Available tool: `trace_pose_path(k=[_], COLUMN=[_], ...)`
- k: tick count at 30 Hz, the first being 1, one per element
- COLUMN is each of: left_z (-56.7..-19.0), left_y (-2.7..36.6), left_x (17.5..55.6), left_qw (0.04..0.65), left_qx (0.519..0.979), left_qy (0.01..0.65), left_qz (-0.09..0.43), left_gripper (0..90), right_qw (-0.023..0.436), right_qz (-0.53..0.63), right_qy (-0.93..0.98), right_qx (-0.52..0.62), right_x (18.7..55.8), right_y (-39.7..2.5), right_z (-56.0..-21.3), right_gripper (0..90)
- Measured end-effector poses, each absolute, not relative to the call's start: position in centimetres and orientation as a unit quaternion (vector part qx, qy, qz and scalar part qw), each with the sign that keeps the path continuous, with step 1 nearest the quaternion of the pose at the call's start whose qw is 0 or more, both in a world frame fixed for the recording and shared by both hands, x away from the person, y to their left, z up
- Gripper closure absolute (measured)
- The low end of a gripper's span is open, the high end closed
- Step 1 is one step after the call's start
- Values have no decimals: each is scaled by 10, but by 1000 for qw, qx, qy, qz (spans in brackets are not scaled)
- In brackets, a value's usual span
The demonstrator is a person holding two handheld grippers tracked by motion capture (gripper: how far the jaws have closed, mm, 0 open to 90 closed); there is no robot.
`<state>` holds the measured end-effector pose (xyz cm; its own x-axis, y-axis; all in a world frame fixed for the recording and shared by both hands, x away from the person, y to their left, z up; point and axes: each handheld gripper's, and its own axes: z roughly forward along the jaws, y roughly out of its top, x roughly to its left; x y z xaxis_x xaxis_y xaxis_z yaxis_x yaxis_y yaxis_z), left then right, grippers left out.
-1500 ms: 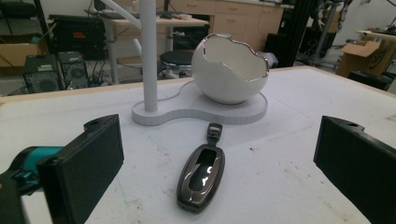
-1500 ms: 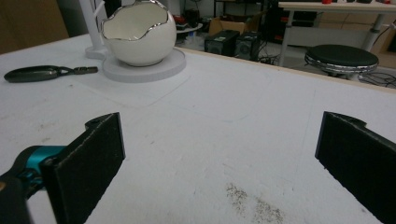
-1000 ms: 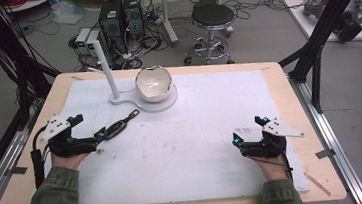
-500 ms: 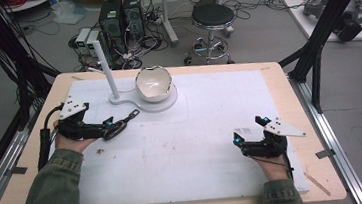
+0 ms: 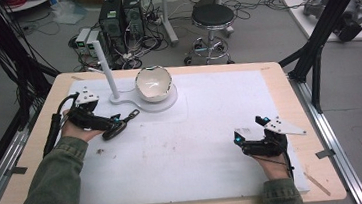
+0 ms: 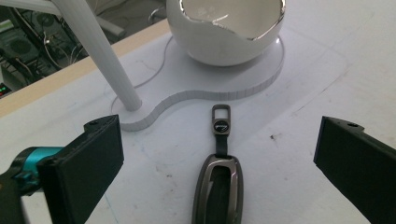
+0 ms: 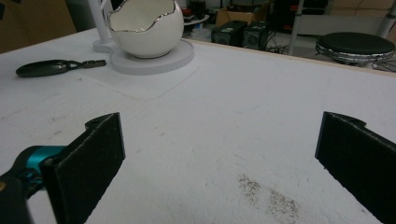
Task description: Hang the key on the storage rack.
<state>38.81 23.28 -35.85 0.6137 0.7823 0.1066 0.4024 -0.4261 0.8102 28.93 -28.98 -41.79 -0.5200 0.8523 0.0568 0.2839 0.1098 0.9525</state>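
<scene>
A dark grey key fob (image 6: 218, 189) with a short strap and metal loop (image 6: 221, 115) lies flat on the white mat (image 5: 202, 130). It points toward a white egg-shaped bowl (image 6: 229, 32) with a silver rim. My left gripper (image 6: 224, 142) is open, one jaw on each side of the fob and neither touching it. In the high view the left gripper (image 5: 115, 128) is at the mat's left, over the fob (image 5: 123, 122). My right gripper (image 5: 250, 129) stands open at the front right with nothing between its jaws (image 7: 219, 154). From there the fob (image 7: 44, 68) lies far off to the left.
The bowl (image 5: 153, 83) sits on a flat white base (image 5: 171, 103) that also carries a slanted white post (image 5: 107, 71). The mat covers a wooden table (image 5: 288, 91). A stool (image 5: 212, 16) and computer cases (image 5: 120, 17) stand on the floor beyond.
My left gripper has moved forward and to the right, so its open jaws now straddle the key fob. The fob, the bowl and the right gripper have not moved.
</scene>
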Motion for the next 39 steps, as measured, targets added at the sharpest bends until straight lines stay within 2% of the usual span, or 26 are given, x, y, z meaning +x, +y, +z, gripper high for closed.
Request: trace_pose_path(k=[13, 17, 28, 39], left_z=[-352, -357, -358, -381], left_y=[219, 210, 194, 187], left_x=[417, 430, 443, 460], left_qw=[323, 285, 265, 242], left_qx=[854, 873, 890, 901], left_qy=[348, 336, 321, 326], left_qz=[214, 209, 186, 151], left_gripper=[40, 40, 40, 60], right_qw=[265, 262, 262, 261], right_qz=[522, 518, 511, 507], right_qy=[700, 704, 709, 712], right_qx=[409, 408, 410, 409], right_x=[297, 297, 297, 298], right_y=[-288, -286, -286, -286], right_z=[-421, -420, -421, -422], right_gripper=[5, 5, 5, 5])
